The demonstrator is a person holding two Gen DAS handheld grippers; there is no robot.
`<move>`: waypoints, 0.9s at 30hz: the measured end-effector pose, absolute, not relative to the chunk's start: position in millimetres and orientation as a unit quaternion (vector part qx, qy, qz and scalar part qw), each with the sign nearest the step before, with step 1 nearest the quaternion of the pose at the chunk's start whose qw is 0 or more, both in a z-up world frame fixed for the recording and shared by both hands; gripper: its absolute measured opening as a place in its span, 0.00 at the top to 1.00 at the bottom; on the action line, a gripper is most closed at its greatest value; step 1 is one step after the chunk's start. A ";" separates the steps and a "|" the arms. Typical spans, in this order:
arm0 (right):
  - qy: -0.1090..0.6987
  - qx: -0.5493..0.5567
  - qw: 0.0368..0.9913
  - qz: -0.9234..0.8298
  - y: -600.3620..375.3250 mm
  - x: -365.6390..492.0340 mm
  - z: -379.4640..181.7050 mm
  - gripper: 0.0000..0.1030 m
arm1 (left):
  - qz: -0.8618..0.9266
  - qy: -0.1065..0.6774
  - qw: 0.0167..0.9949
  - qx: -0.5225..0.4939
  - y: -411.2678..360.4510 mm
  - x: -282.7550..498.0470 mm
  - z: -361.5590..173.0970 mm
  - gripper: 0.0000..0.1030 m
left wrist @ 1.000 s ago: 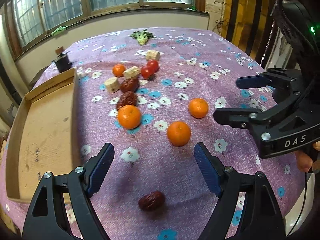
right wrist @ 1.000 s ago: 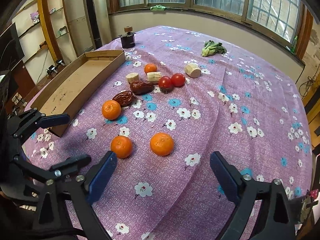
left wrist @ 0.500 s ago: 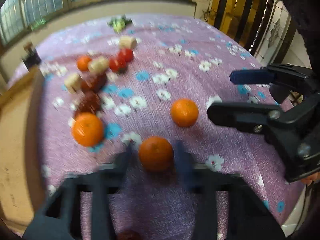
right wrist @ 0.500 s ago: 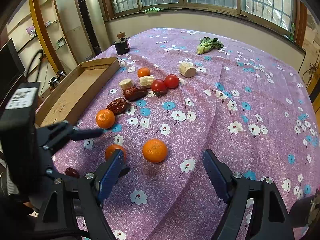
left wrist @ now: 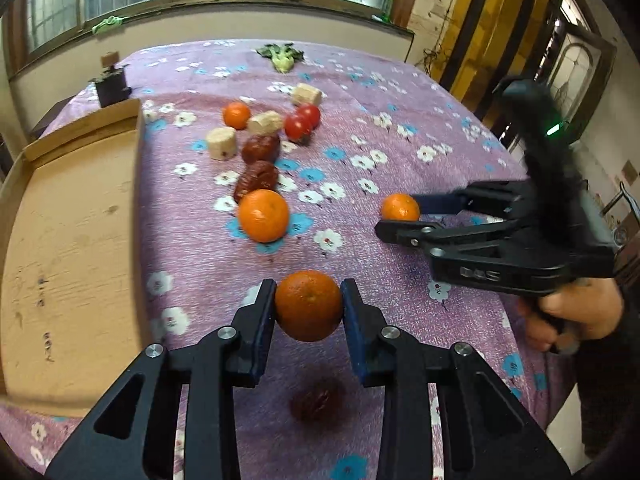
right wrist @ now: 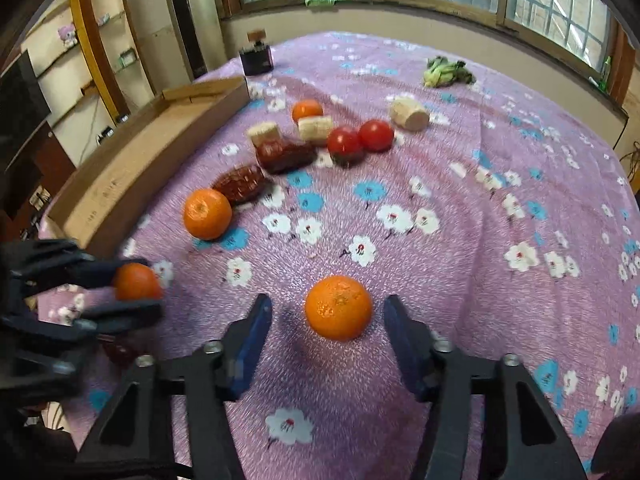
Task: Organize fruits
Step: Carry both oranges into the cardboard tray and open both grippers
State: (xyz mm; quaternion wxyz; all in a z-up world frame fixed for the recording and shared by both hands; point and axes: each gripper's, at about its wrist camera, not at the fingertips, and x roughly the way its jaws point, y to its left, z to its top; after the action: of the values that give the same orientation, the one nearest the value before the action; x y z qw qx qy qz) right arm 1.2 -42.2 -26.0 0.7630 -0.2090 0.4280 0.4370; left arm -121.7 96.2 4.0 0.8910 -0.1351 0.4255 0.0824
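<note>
While both of my grippers are working low over the flowered cloth (right wrist: 460, 208), this is how things are standing:

Left gripper (left wrist: 308, 312): I am clamping it on an orange (left wrist: 308, 306); both blue pads are pressing the sides of the fruit, which is sitting at the fingertips.

Right gripper (right wrist: 326, 322): I am closing its jaws around a second orange (right wrist: 338, 307); the fruit is lying on the cloth between the fingers, and a gap is showing on each side, so the pads are not touching it.

Right hand (left wrist: 576, 312): it is gripping the handle of that tool at the table's right edge in the left wrist view.

Third orange (left wrist: 263, 215): it is resting on the cloth just beside a wrinkled red date (left wrist: 257, 178).

Far group: two tomatoes (right wrist: 360, 138), a small orange (right wrist: 307, 110) and pale corn-like chunks (right wrist: 315, 128) are lying close together further back.

Wooden tray (left wrist: 72, 240): it is sitting along the left side of the table.

Leafy green (right wrist: 446, 72): it is lying well apart, near the far edge.
</note>
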 end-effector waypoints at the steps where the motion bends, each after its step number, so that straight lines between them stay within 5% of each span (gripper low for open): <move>1: 0.427 -0.209 0.767 0.430 -42.3 3.3 -28.0 0.66 | 0.086 0.422 0.893 -0.135 97.9 -125.6 7.1 0.71; 27: 0.401 -0.155 0.736 0.522 -11.8 -63.9 23.9 0.67 | 0.165 0.382 0.900 -0.133 140.8 -179.7 36.5 0.71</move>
State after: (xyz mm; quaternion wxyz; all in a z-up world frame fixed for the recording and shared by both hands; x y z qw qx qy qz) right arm -63.9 -11.8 23.9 0.7364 -0.1551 0.4012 0.5222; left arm -179.7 140.8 36.5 0.8997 -0.1334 0.3817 0.1646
